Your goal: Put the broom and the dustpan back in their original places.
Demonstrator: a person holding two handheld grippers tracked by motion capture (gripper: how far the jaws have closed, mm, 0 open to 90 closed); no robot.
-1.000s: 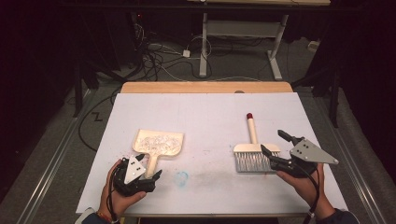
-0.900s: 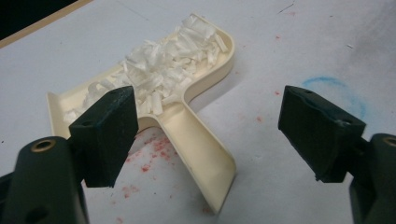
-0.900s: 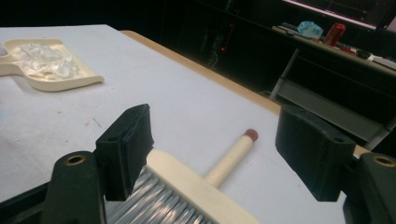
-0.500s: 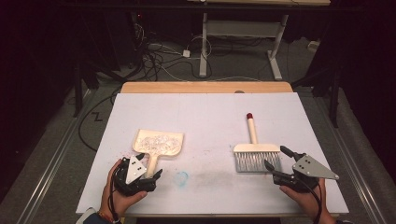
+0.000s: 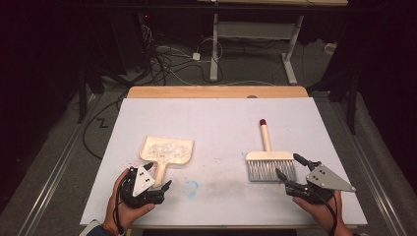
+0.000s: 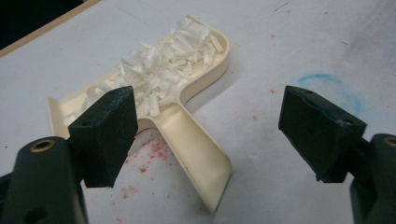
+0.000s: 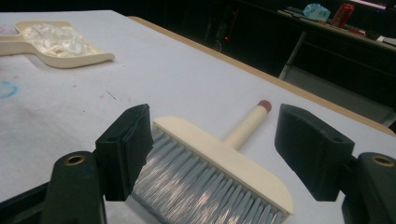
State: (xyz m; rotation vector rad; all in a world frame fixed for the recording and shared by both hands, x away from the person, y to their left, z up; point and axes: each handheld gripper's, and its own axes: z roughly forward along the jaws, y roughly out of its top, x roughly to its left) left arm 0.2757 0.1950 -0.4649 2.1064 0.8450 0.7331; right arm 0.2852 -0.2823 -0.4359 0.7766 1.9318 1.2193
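Both grippers released: I centre my left gripper point(image 5: 158, 183) on the dustpan point(image 6: 159, 88) handle at twelve o'clock, then clench.

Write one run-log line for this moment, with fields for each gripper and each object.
left gripper: open, at handle | right gripper: open, near bristles | cream plastic dustpan: holds white shreds | cream grey-bristled brush: flat on table

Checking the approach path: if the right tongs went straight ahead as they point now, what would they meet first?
Probably the brush: the right tongs stand open with its grey bristles and cream head lying straight ahead between the jaws, though the exact gap is hard to judge.
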